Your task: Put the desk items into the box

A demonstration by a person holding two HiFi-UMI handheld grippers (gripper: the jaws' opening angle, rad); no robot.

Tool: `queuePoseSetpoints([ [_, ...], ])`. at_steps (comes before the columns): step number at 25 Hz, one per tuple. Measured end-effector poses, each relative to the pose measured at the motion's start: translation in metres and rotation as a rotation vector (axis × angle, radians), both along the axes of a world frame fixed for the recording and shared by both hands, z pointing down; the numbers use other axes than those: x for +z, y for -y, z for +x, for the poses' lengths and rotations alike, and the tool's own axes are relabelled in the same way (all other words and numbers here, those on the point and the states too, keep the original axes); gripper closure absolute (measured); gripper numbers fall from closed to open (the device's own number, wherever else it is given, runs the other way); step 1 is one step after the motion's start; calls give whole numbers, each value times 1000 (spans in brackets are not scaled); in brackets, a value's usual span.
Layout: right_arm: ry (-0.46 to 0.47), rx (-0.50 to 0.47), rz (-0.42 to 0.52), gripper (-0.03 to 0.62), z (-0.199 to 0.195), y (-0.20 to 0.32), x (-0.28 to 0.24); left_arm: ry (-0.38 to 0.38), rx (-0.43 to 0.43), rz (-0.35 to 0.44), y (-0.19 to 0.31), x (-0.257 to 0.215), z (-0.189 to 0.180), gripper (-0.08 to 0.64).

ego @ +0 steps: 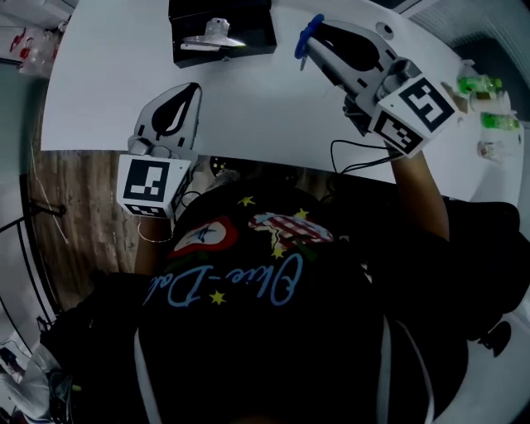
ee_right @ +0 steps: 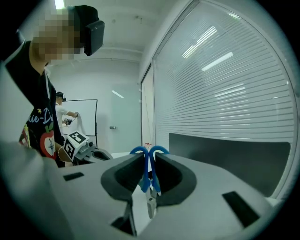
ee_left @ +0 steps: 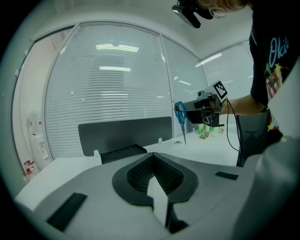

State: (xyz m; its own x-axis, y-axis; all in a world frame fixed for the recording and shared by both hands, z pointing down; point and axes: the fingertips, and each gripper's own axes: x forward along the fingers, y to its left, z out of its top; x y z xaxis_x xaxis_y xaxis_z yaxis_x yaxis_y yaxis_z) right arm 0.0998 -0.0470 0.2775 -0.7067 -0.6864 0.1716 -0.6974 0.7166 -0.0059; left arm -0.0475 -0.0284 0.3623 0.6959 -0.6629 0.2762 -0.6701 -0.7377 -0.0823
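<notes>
The black box [ego: 248, 18] stands open at the table's far edge, with a silvery metal item [ego: 211, 37] lying inside. Blue-handled scissors [ego: 308, 35] hang above the table to the right of the box, and my right gripper [ego: 319, 43] is shut on them. In the right gripper view the blue handles [ee_right: 144, 183] sit pinched between the pads, blades pointing down. My left gripper [ego: 193, 89] rests low near the table's front edge, below the box, shut with nothing in it. From the left gripper view the box [ee_left: 119, 152] lies just ahead and the scissors [ee_left: 180, 115] hang to its right.
Green and clear small items [ego: 484, 87] stand at the table's right edge. A black cable [ego: 356, 157] runs along the front edge of the white table [ego: 108, 83]. A small ring-like object [ee_left: 178, 142] lies past the box. Wooden floor shows at the left.
</notes>
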Motion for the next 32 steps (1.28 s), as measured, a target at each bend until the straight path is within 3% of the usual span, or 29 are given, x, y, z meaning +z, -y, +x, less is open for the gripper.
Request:
queuePoseSetpoints([
  [22, 6, 14, -5, 514, 3, 7, -10, -10, -19, 0, 13, -3, -9, 552],
  [32, 0, 39, 15, 514, -24, 27, -8, -33, -31, 2, 31, 1, -39, 552],
])
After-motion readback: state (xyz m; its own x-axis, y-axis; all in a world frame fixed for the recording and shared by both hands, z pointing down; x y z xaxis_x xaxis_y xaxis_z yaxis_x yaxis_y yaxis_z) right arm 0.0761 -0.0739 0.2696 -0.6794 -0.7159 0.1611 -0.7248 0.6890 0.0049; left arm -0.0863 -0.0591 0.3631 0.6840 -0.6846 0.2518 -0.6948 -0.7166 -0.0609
